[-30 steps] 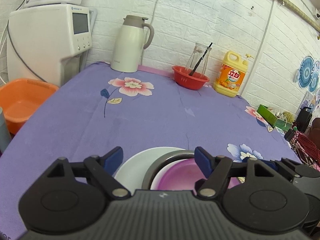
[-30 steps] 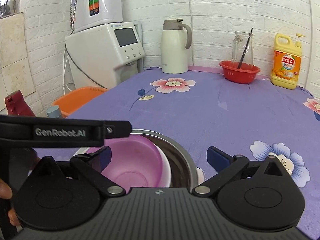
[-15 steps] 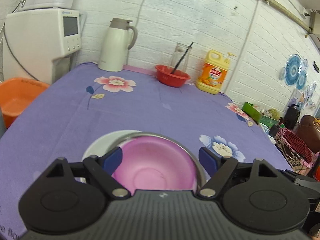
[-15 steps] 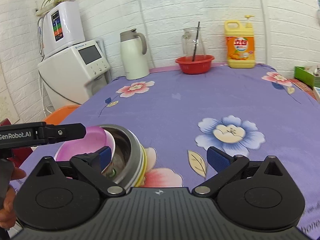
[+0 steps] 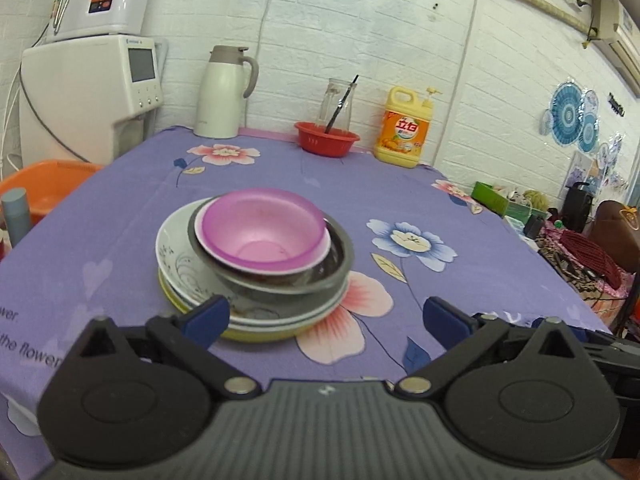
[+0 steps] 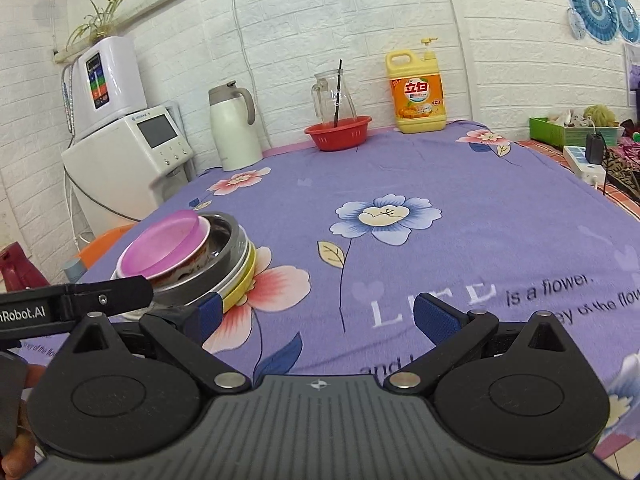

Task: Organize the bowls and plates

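A pink bowl [image 5: 262, 232] sits inside a steel bowl [image 5: 328, 276], which rests on a white patterned plate [image 5: 176, 248] over a yellow plate [image 5: 256, 335], all stacked on the purple flowered tablecloth. My left gripper [image 5: 326, 316] is open and empty, just in front of the stack. In the right wrist view the stack shows at the left, with the pink bowl [image 6: 164, 248], the steel bowl [image 6: 228, 256] and the yellow plate [image 6: 244, 280]. My right gripper [image 6: 316, 314] is open and empty, to the right of the stack.
At the back stand a white thermos jug [image 5: 224, 92], a red basket [image 5: 326, 142] with a glass pitcher, and a yellow detergent bottle [image 5: 408, 126]. A white water machine [image 5: 88, 92] and an orange basin [image 5: 44, 188] are off the table's left edge.
Both grippers have drawn back and up from the stack. The left one was right over the bowls and the whole stack now shows ahead of it. The right view has swung rightward.
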`<state>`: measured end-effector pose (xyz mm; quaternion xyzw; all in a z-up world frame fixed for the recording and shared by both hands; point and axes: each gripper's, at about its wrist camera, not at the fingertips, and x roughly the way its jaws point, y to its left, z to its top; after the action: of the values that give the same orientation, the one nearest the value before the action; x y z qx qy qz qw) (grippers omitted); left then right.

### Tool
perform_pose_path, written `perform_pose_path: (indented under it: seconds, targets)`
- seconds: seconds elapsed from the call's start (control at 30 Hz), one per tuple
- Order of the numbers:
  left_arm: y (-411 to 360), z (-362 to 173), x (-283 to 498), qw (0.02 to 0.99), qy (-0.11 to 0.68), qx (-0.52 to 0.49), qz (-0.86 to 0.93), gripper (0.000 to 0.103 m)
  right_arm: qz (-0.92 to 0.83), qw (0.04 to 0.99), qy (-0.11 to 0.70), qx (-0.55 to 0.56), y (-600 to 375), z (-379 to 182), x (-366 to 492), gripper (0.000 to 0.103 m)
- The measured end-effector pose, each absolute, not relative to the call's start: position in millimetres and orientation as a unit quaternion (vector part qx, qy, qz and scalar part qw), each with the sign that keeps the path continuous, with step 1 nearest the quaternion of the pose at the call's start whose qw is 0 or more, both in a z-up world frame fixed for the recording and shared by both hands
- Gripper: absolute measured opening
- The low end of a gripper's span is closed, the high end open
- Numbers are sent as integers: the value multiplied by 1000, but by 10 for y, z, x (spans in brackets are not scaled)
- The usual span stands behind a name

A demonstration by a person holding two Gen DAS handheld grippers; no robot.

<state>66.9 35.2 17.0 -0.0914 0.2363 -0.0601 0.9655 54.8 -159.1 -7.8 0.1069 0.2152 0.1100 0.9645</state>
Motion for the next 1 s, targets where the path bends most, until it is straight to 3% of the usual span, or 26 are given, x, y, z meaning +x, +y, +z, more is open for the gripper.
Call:
perform_pose_path:
  seconds: [0.43, 1.0]
  targets:
    - [298, 144, 62, 983, 171, -65, -29, 103, 54, 981, 170, 80, -1494, -48, -189, 103]
    - [184, 195, -94, 991, 133, 8, 20, 103, 85, 961, 237, 113, -1459, -236, -101, 103]
